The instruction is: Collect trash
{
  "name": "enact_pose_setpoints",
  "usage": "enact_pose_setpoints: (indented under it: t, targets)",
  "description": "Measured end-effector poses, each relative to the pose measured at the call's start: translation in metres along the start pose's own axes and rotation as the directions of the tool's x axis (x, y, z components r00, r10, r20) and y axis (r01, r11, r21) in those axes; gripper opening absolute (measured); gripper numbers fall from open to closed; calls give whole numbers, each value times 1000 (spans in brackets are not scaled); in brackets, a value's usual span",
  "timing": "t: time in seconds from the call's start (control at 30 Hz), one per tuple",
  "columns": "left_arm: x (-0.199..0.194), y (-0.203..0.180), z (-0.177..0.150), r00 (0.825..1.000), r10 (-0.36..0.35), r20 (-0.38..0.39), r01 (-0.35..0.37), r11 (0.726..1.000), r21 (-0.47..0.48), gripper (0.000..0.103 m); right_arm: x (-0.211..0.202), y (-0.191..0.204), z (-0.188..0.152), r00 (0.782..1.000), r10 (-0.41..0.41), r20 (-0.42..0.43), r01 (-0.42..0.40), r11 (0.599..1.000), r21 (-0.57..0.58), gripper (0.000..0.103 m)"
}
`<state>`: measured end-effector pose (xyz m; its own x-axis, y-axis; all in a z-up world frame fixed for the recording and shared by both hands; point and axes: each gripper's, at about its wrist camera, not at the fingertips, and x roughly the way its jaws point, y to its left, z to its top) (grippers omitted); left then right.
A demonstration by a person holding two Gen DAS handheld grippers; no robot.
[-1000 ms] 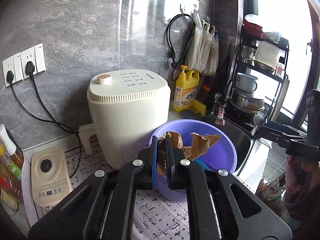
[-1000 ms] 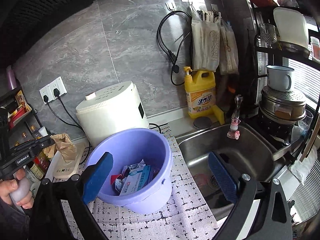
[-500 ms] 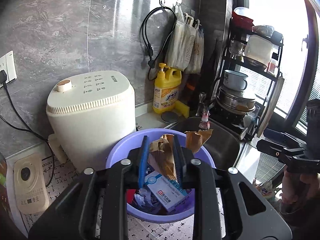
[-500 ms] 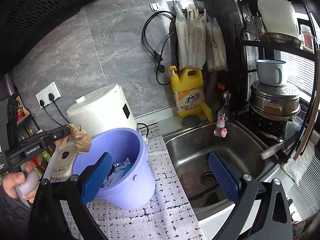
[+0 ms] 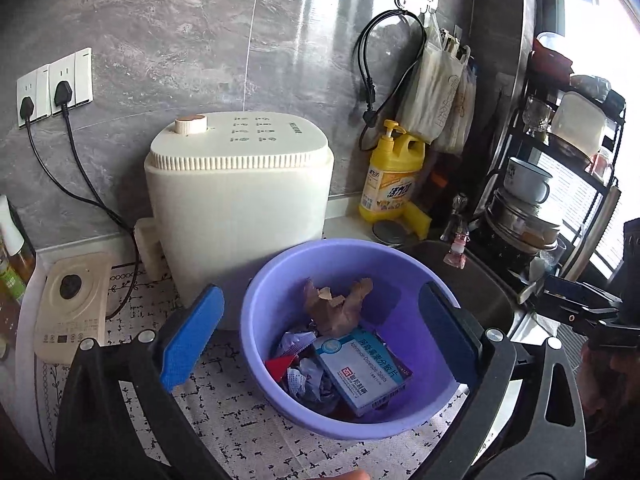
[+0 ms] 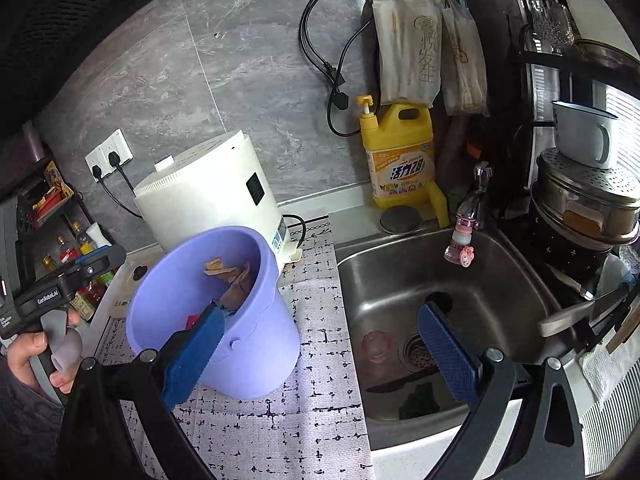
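On the left side of the counter, the left gripper (image 5: 320, 344) is hanging over the purple bucket (image 5: 400, 264) with its blue pads wide apart, and they have just been opening with nothing left between them. The crumpled brown paper (image 5: 336, 304) is now lying inside the bucket, leaning on top of the white and blue box (image 5: 360, 368) and some shiny wrappers (image 5: 304, 376), so this piece of trash looks put away. The bucket is sitting on the speckled mat (image 6: 312, 432), just in front of the cream cooker (image 5: 240, 184). Going right, the right gripper (image 6: 320, 356) is pointing toward the sink (image 6: 500, 280) with its pads apart too, and nothing is sitting between them. In the sink, a pink round thing (image 6: 376, 344) is lying near the drain and something dark is lying at the front; they might be the next trash to pick up, but they are too blurry to name. The bottom of the bucket is hiding under the pile, and the edges of both pictures are going dark and bent, so more trash could be waiting where nothing is showing.
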<state>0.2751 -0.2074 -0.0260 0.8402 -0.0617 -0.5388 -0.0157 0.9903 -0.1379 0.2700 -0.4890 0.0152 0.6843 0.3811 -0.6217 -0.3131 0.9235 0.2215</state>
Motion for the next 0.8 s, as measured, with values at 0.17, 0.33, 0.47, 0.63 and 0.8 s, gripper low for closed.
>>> enact_pose_setpoints:
  t: [0.17,0.33,0.47,0.63,0.8]
  targets:
    - [-21,11,-3,1000,26,12,-26,999,-28,97,0,23,4,999,46,-11,-46,998,-45,95]
    - [-43,24,0,999,36,3,-36,999,-6,97,-7,49,7,998,61,-21,-62,997,-52,95]
    - [-67,38,1,999,36,4,-36,999,8,97,-16,73,10,998,60,-10,-60,997,-53,95]
    - [-107,59,-2,999,40,32,-40,999,11,97,-23,110,8,998,63,3,-63,996,-57,95]
    - [-147,84,-9,997,48,53,-48,999,-2,97,-34,151,3,997,79,15,-78,995,-67,95]
